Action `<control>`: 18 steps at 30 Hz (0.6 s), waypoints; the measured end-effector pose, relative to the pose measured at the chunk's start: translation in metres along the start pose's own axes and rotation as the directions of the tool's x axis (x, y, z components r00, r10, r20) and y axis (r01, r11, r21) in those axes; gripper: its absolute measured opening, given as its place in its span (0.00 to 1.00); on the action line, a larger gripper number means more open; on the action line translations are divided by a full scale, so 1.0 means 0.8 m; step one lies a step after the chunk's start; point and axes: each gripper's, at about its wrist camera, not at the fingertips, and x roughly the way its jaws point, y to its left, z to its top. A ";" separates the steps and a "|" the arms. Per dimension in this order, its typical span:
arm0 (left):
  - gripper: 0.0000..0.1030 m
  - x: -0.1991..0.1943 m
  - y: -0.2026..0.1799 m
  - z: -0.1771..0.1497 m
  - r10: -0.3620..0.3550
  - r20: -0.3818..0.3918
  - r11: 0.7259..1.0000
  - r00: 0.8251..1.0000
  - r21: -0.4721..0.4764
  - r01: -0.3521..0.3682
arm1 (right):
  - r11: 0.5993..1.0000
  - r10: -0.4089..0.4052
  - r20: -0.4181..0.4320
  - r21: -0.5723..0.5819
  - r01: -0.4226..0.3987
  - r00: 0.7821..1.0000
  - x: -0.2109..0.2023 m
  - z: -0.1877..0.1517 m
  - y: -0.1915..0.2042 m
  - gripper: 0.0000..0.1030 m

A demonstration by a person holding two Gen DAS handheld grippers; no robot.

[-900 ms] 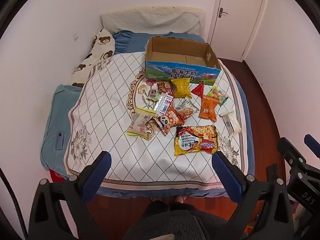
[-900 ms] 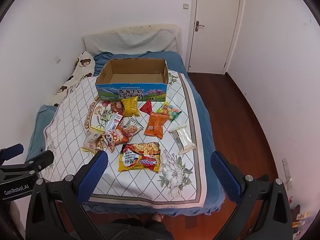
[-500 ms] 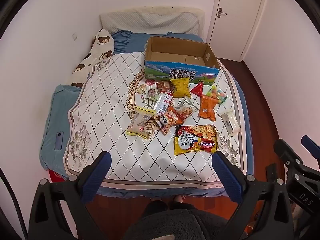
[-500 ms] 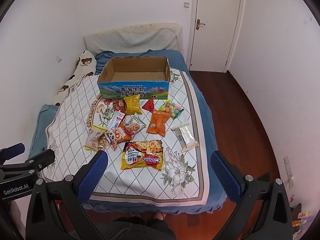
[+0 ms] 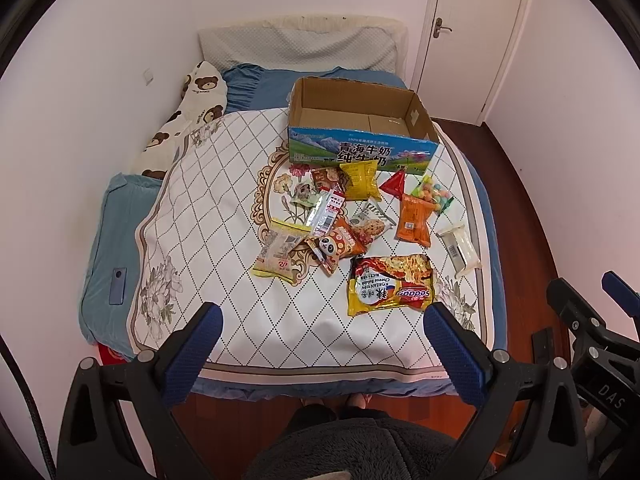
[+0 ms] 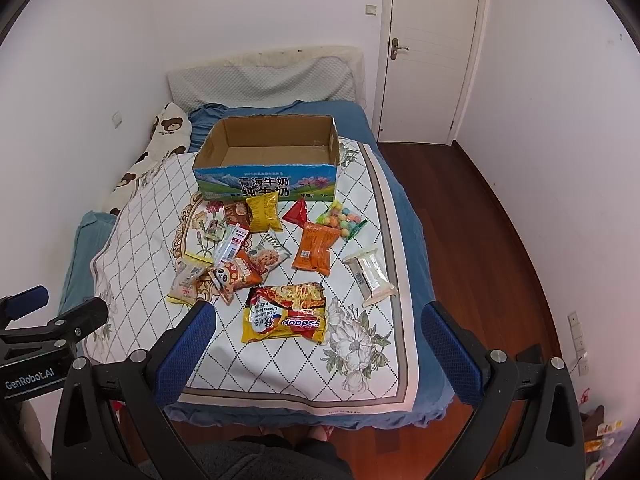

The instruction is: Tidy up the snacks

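Observation:
Several snack packets lie scattered on a quilted bed cover (image 5: 208, 240) in front of an empty open cardboard box (image 5: 360, 136) (image 6: 268, 160). Nearest me is a red-and-yellow noodle packet (image 5: 390, 284) (image 6: 286, 314). Behind it lie an orange packet (image 5: 414, 218) (image 6: 316, 248), a panda packet (image 5: 334, 246) (image 6: 234, 276), a yellow packet (image 5: 360, 179) (image 6: 262, 211), a bag of coloured candies (image 5: 434, 196) (image 6: 342, 218) and a white wrapped bar (image 5: 460, 246) (image 6: 370, 276). My left gripper (image 5: 320, 318) and right gripper (image 6: 320, 318) hover over the bed's near edge, both open and holding nothing.
The bed fills the room between a white wall on the left and wooden floor (image 6: 480, 240) on the right. A closed white door (image 6: 428, 52) stands at the back right. Pillows (image 5: 296, 46) and a bear-print cushion (image 5: 188, 120) lie at the headboard. A phone (image 5: 119, 286) rests on the blue sheet.
Both views have shifted slightly, with the bed and snacks sitting a little closer and higher in the frames. Nothing on the bed has moved, and both grippers stay wide.

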 end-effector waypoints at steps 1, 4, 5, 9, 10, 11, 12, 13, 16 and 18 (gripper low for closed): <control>1.00 -0.001 0.001 0.003 -0.001 0.001 1.000 1.000 0.003 0.001 | 1.000 0.000 -0.002 0.001 0.000 1.000 0.001 0.002 -0.001 1.00; 1.00 0.000 0.002 0.007 -0.002 -0.004 1.000 1.000 0.007 0.002 | 1.000 0.000 -0.005 0.004 0.000 1.000 0.002 0.003 -0.001 1.00; 1.00 0.001 0.002 0.009 -0.002 -0.006 1.000 1.000 0.006 0.002 | 1.000 0.000 -0.005 0.003 0.000 1.000 0.002 0.002 -0.001 1.00; 1.00 0.001 0.003 0.008 -0.001 -0.002 1.000 1.000 0.008 0.001 | 1.000 0.003 -0.004 0.004 -0.003 1.000 0.003 0.003 -0.001 1.00; 1.00 0.002 0.003 0.008 -0.001 0.000 1.000 1.000 0.008 0.001 | 1.000 0.002 -0.003 0.003 -0.002 1.000 0.005 0.004 0.000 1.00; 1.00 0.002 0.003 0.008 -0.002 0.001 1.000 1.000 0.009 0.002 | 1.000 0.003 -0.003 0.004 -0.003 1.000 0.006 0.005 0.000 1.00; 1.00 0.002 0.003 0.009 -0.001 0.003 1.000 1.000 0.010 0.001 | 1.000 0.004 -0.002 0.004 -0.004 1.000 0.007 0.005 0.000 1.00; 1.00 0.003 0.003 0.008 -0.002 0.003 1.000 1.000 0.010 0.002 | 1.000 0.004 -0.001 0.004 -0.004 1.000 0.006 0.006 0.000 1.00; 1.00 0.002 0.004 0.007 -0.002 0.005 1.000 1.000 0.010 0.002 | 1.000 0.005 0.003 0.004 -0.005 1.000 0.006 0.008 0.001 1.00; 1.00 0.003 0.003 0.007 -0.003 0.005 1.000 1.000 0.012 0.002 | 1.000 0.004 0.001 0.002 -0.004 1.000 0.007 0.008 0.001 1.00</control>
